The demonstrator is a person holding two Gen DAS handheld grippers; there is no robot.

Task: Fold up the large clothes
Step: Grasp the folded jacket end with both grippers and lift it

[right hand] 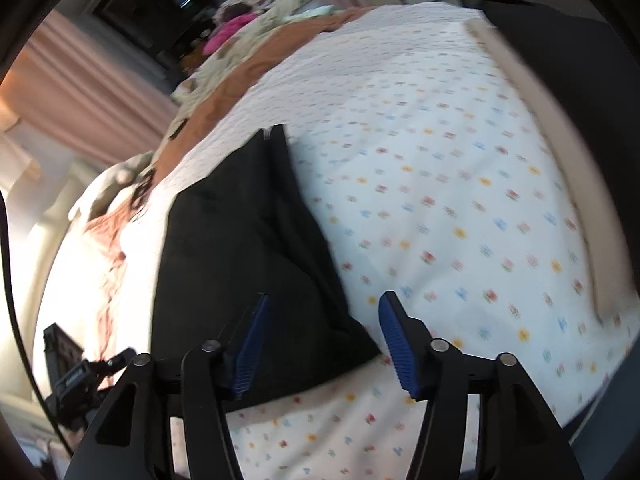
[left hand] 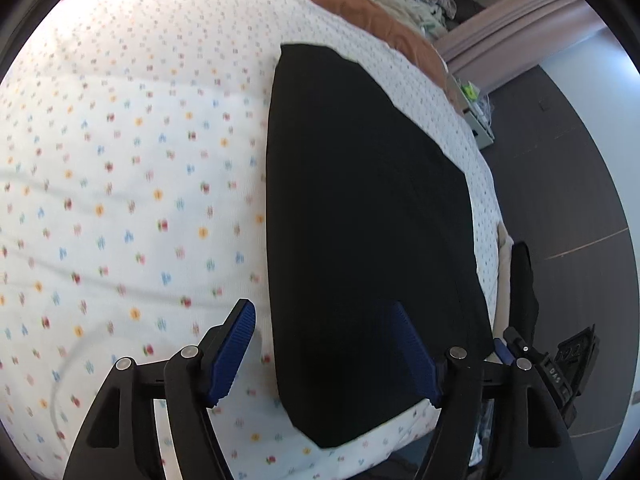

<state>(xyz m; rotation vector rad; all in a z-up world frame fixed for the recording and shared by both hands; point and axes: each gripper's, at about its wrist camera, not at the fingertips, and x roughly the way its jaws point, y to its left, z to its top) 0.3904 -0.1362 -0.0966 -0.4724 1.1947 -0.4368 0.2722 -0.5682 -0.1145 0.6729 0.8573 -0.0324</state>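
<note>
The left claw stands spread, its blue pads clear of everything — nothing pinched. Below it lies the black garment, folded flat into a long panel on the flower-print sheet; one pad hangs over the cloth's near edge, the other over bare sheet.

The right claw is spread too, empty, with the garment's near corner just under its gap. Beyond the sheet runs a brown blanket — then a heap of mixed clothes and pink curtains.
</note>
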